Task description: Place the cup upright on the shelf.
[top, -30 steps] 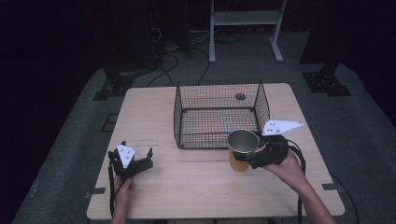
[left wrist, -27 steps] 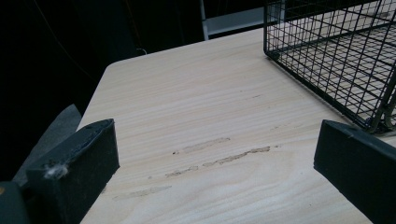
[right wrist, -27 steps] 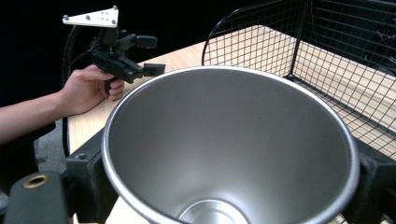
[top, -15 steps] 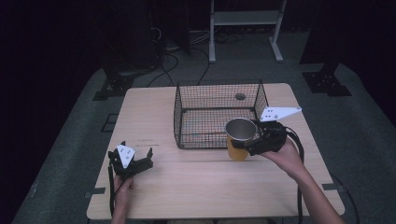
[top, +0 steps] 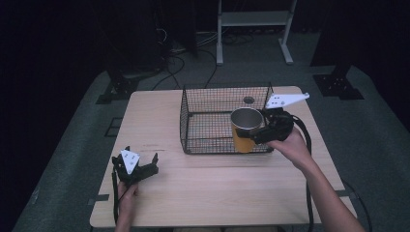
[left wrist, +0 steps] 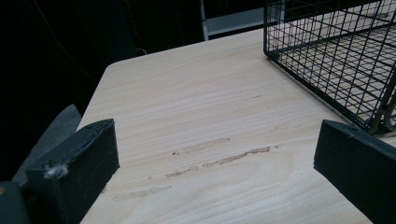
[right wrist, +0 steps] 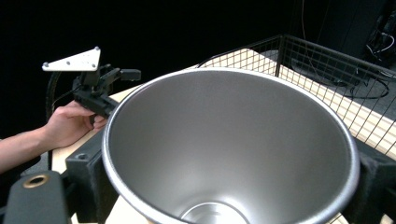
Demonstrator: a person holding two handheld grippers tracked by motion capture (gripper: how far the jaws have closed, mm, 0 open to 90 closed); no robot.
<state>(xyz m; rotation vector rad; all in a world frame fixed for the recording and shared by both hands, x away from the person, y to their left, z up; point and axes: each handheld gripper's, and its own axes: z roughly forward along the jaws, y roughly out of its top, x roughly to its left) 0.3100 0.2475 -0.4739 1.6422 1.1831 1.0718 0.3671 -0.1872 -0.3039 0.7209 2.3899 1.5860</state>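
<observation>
A: High view status?
B: The cup, metal inside and orange outside, is held upright by the right gripper at the front right edge of the wire basket; it is seen against the basket's front wall; whether it is clear of the bench cannot be told; the left gripper is rested on the bench near the front left corner, jaws spread, nothing between them.

A: Left gripper view?
B: Both jaws are seen wide apart over bare bench; a corner of the basket is seen at upper right.

A: Right gripper view?
B: The cup is clamped between the jaws, one at each side of its wall; the open mouth is faced toward the camera; the basket lies just behind it; the left gripper is seen farther off in a hand.
</observation>
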